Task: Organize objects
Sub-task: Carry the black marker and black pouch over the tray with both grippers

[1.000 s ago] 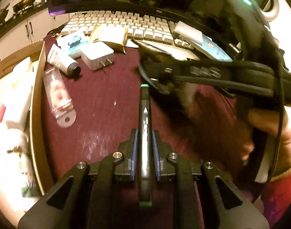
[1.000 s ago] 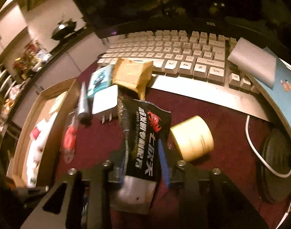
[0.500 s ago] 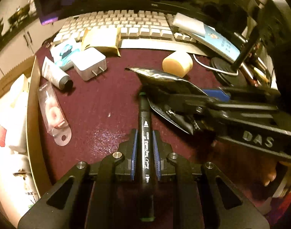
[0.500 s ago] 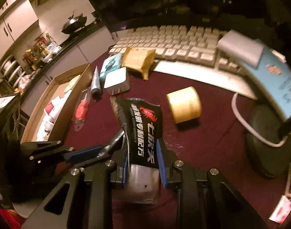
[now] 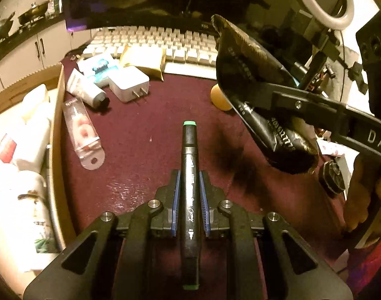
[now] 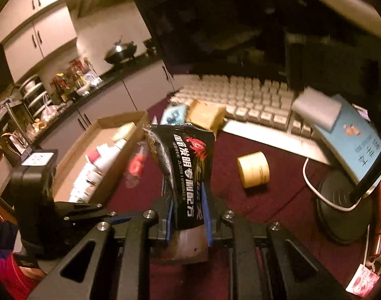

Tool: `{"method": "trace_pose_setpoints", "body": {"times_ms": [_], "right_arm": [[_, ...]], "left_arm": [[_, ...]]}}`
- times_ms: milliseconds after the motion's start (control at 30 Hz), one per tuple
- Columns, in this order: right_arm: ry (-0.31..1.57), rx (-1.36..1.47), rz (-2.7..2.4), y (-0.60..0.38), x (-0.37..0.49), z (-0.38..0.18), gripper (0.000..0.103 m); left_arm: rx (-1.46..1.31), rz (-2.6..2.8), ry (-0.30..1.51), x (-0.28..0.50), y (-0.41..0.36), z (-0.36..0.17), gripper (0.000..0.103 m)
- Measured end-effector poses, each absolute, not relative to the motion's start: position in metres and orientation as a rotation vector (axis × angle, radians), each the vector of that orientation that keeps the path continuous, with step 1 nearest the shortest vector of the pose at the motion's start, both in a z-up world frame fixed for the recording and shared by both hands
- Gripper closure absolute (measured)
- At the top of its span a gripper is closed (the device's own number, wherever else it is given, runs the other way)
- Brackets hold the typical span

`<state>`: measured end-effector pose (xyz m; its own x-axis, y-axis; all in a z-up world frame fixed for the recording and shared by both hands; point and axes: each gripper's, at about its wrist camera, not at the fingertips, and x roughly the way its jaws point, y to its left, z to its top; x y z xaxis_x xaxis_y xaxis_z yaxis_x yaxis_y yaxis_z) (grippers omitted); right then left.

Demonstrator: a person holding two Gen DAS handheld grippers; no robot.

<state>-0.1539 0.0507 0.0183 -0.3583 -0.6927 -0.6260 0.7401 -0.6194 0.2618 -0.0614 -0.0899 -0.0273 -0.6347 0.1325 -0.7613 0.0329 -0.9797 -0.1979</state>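
Our left gripper (image 5: 189, 200) pinches a black green-capped marker (image 5: 189, 175) above the maroon surface (image 5: 140, 155). Our right gripper (image 6: 188, 215), its jaws closing, clamps a black foil sachet (image 6: 188, 172) printed "ZL201010169429" with a red crab logo, lifted clear.

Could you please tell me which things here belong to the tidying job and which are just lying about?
In hand: marker in left gripper; black packet, right gripper closing on it; box.
Lying about: keyboard, monitor, desk lamp.
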Motion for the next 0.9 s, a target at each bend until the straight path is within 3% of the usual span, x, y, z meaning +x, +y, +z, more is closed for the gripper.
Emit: {"method": "trace_pose_setpoints", "body": {"times_ms": [300,900], "right_arm": [[0.082,0.886,-2.011,0.043,-0.141,0.020,0.085],[0.031,0.845,-2.025,0.054,-0.132,0.032,0.085]], "left_arm": [[-1.254,2.841,-0.324,-0.051,-0.103,-0.011,0.089],[-1.170,2.992,-0.185,-0.041,-0.090,0.008,0.089]]}}
